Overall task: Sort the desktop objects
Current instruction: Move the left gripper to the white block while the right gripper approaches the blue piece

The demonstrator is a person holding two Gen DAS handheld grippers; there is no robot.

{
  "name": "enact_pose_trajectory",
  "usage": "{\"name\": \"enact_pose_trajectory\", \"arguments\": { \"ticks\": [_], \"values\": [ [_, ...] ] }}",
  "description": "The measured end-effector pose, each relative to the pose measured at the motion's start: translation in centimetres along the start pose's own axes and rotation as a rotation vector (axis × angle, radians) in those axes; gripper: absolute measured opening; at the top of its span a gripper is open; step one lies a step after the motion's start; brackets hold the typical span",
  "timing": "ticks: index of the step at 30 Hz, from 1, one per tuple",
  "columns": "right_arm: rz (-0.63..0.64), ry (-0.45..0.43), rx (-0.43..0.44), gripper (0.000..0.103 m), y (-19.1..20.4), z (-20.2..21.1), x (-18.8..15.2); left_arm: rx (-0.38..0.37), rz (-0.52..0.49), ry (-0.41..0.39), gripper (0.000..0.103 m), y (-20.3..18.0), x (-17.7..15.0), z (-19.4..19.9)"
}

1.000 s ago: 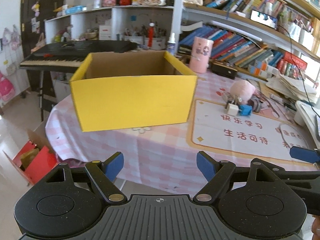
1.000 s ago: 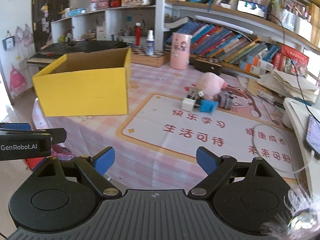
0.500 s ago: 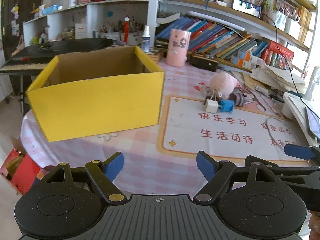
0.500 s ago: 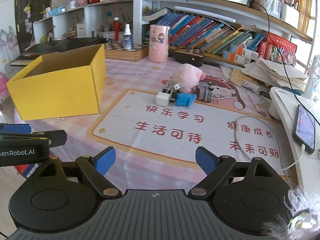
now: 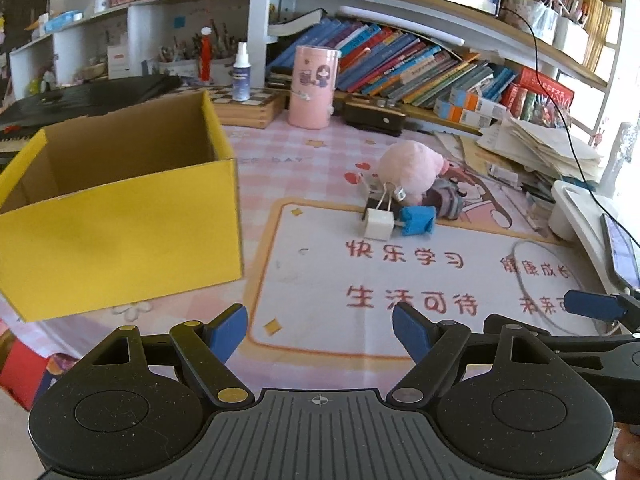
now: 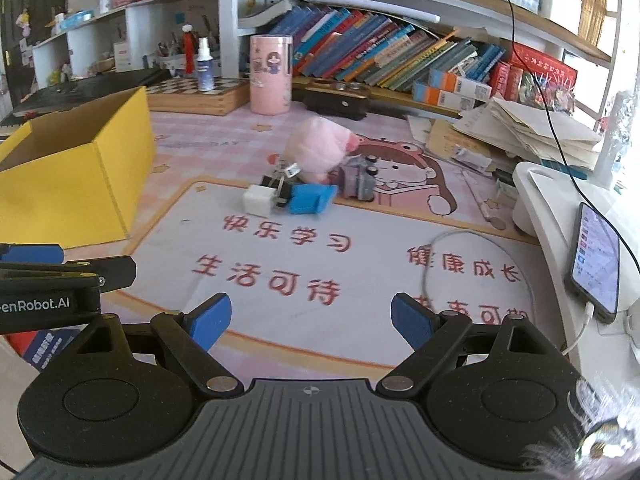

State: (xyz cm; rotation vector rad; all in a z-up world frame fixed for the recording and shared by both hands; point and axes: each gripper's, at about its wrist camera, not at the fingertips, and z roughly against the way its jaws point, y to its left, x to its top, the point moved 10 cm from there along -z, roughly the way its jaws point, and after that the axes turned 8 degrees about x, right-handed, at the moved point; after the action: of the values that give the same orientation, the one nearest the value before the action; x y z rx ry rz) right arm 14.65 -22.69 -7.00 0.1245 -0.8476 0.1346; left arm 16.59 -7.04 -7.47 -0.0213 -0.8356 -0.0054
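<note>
From the left wrist we see our left tool [image 5: 320,322] spread wide and empty above the desk [image 5: 280,152], the yellow box [image 5: 120,216] at left. From the right wrist, our right tool [image 6: 310,316] gapes wide too, facing the white cube [image 6: 259,200], blue block [image 6: 310,199] and pink plush [image 6: 320,148] clustered mid-desk.

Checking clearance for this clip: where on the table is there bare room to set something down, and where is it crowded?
The printed mat lies bare between the open fingers of both grippers and the small pile: white cube, blue block, pink plush. A narrower bare strip runs between that pile and the yellow box. The right edge is crowded: phone, papers.
</note>
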Motion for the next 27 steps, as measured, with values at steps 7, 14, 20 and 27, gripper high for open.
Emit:
{"name": "enact_pose_trajectory", "arguments": {
  "ticks": [7, 14, 20, 27],
  "values": [
    [0.003, 0.006, 0.002, 0.086, -2.4, -1.6, 1.4, 0.001, 0.005, 0.009, 0.082, -2.0, 1.3, -1.9],
    [0.004, 0.007, 0.016, 0.086, -4.8, -3.0, 2.8, 0.015, 0.015, 0.013, 0.081, -3.8, 2.4, -3.4],
    [0.031, -0.014, 0.033, 0.086, -6.4, -3.9, 4.3, 0.047, 0.037, 0.013, 0.081, -4.9, 3.3, -4.5],
    [0.055, -0.037, 0.059, 0.086, -8.0, -5.2, 5.9, 0.080, 0.050, 0.010, 0.081, -6.1, 4.2, -6.0]
  ]
}}
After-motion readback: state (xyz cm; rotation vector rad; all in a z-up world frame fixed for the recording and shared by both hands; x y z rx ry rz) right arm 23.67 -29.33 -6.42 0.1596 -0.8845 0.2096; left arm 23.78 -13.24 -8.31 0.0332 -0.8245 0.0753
